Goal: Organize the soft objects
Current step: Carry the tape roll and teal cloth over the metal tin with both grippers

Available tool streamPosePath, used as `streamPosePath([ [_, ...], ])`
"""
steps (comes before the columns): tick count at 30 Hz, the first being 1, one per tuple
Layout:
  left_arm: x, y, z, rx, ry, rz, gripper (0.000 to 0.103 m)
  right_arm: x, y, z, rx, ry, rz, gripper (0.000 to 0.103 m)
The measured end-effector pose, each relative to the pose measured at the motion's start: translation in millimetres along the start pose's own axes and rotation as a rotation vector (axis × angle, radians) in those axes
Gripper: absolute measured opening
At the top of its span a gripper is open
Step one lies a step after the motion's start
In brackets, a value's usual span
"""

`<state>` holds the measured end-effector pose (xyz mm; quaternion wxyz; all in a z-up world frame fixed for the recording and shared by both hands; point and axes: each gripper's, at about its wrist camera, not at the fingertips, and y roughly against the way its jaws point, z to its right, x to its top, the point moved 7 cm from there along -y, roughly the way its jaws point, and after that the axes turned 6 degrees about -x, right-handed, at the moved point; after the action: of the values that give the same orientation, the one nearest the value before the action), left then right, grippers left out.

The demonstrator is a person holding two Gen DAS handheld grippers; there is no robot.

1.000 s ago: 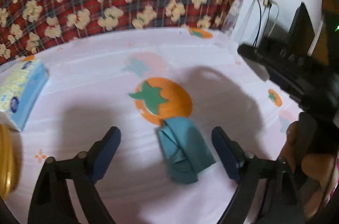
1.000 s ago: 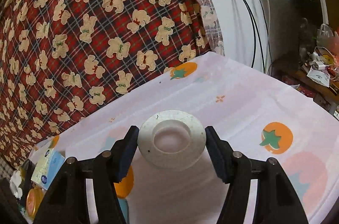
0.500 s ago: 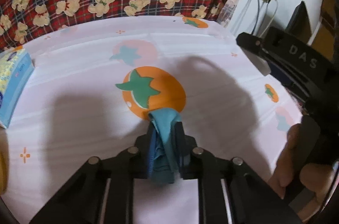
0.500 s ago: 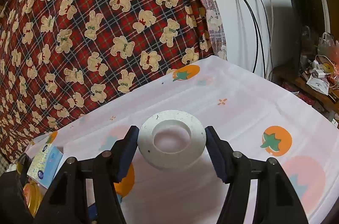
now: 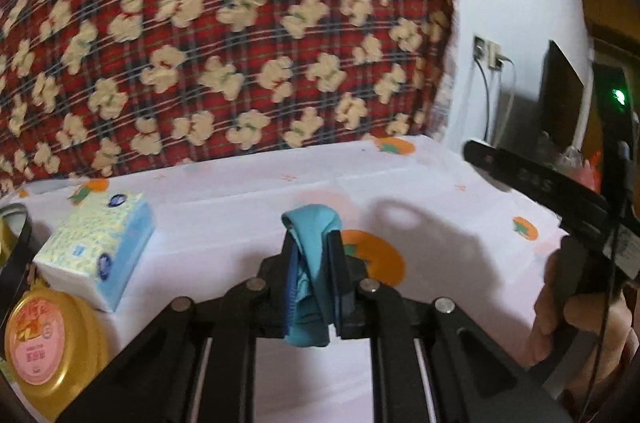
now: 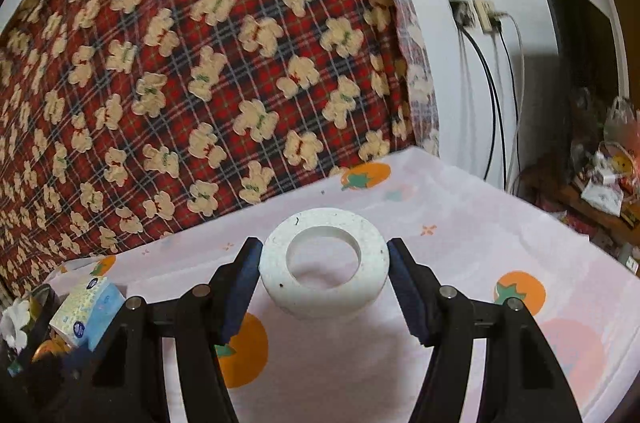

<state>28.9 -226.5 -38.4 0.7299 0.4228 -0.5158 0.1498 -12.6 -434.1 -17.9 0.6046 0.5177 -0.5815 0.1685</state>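
In the left wrist view my left gripper [image 5: 313, 275] is shut on a folded teal cloth [image 5: 311, 243] and holds it lifted above the pink fruit-print sheet [image 5: 224, 223]; the cloth sticks out above and below the blue pads. In the right wrist view my right gripper [image 6: 324, 279] is shut on a white foam ring [image 6: 325, 265], held flat above the sheet [image 6: 460, 231], its hole facing up. The right gripper and the hand holding it also show at the right of the left wrist view [image 5: 560, 199].
A blue-and-yellow tissue pack [image 5: 96, 247] and a yellow round lidded tub [image 5: 44, 339] lie at the left. A red plaid bear-print blanket [image 6: 200, 63] rises behind the sheet. Wall sockets with cables [image 6: 480, 19], a dark screen [image 6: 580, 63] and clutter stand right.
My left gripper closed on the teal cloth, then lifted it off the sheet and tilted up. My right gripper kept hold of the white ring and shifted only slightly.
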Motion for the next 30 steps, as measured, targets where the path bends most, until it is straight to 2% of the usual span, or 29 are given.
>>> streamPosePath([
  [4,2,5,-17,0.028,0.047,0.020,0.012,3,8,-11,0.003,0.038,0.052,0.065],
  [11,1,24,-29,0.085,0.014,0.068,0.012,5,22,-19,-0.026,0.080,0.141,0.065],
  [22,-7,47,-50,0.095,0.044,0.084,0.012,-1,26,-29,-0.062,0.110,0.152,0.065],
  [30,-13,62,-60,0.089,0.049,0.092,0.012,-10,43,-37,-0.079,0.113,0.174,0.065],
])
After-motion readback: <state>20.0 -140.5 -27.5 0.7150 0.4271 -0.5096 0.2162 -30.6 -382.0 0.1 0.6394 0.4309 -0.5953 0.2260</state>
